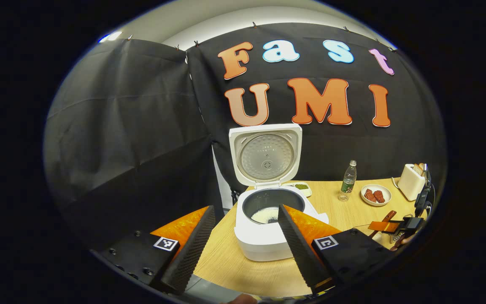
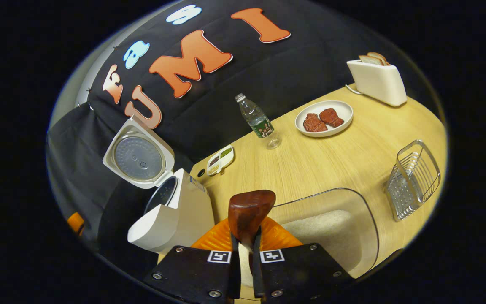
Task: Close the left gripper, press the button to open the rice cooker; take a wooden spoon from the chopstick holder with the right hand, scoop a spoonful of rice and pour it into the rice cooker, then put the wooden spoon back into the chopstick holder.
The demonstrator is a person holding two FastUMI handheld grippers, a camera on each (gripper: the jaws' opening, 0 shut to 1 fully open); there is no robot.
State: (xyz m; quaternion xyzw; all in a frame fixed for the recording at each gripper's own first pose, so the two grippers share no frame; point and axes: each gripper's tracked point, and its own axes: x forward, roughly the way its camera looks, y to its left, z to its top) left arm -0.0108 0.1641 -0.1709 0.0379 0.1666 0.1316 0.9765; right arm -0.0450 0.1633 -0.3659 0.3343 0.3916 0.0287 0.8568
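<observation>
The white rice cooker (image 1: 264,236) stands on the table with its lid (image 1: 266,155) raised upright; a little white rice lies in the dark inner pot (image 1: 268,211). My left gripper (image 1: 245,209) is open in front of it and holds nothing. My right gripper (image 2: 246,247) is shut on the wooden spoon (image 2: 249,213), whose brown bowl sticks up beyond the fingers. The spoon hovers by the near rim of a clear glass container of rice (image 2: 331,228). Right of that container stands the wire chopstick holder (image 2: 414,179). The rice cooker (image 2: 175,215) is to the spoon's left.
On the wooden table (image 2: 331,160) are a water bottle (image 2: 260,120), a plate of meat (image 2: 324,118), a toaster with bread (image 2: 378,82) and a small divided dish (image 2: 220,159). The right gripper (image 1: 399,228) also appears at the far right of the left gripper view.
</observation>
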